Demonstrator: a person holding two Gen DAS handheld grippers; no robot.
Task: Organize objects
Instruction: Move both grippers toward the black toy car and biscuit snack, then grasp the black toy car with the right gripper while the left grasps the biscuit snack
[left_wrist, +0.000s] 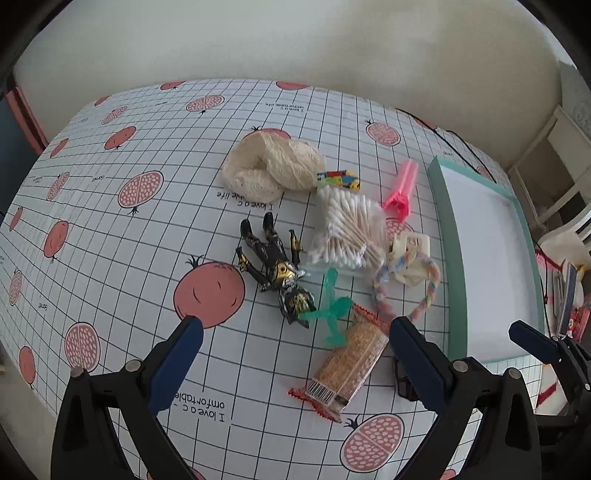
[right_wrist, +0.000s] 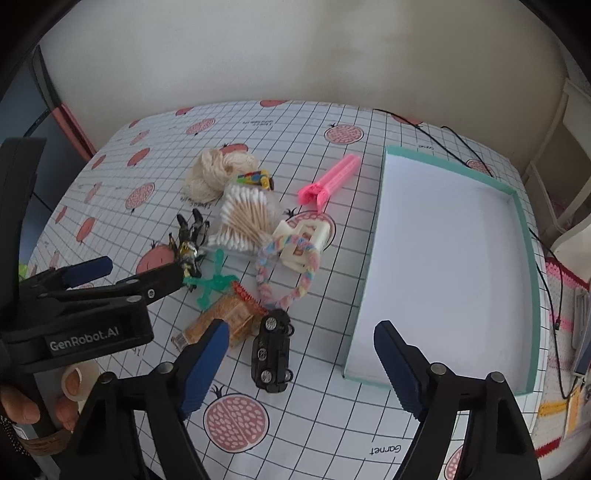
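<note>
Plain pale wall is backing a table covered in a gridded cloth (left_wrist: 122, 236) printed with pink fruit. Along the right side a shallow teal-edged tray (right_wrist: 373, 236) is lying with nothing in it, so the sorting looks barely begun, if at all.

To the left of the tray a heap of small things is waiting: a cream ball of yarn (left_wrist: 269, 166), a bag of cotton swabs (left_wrist: 347, 229), a pink clip (right_wrist: 328, 181), a white buckle (right_wrist: 306, 236) with a pastel braided ring (right_wrist: 291, 273) draped over it, a black and gold toy figure (left_wrist: 277, 266), a green plastic toy (left_wrist: 328, 310) lying on a snack packet (left_wrist: 351, 365), and a black toy car (right_wrist: 271, 350) nearest the tray's near corner.

Both tongs are hanging above the table and pointing steeply down. The left gripper (left_wrist: 295, 354) is standing wide open over the snack packet and gripping nothing. The right gripper (right_wrist: 299, 363) is also parted and empty, with the toy car lying below and between its fingers, untouched.

My reading is that a first pick is being lined up. The right gripper seems best placed for the car: it would need to drop lower, square its pads across the car's narrow sides, close, then carry it over the tray's edge. The neighbouring packet is close, so a careless descent could nudge it.
</note>
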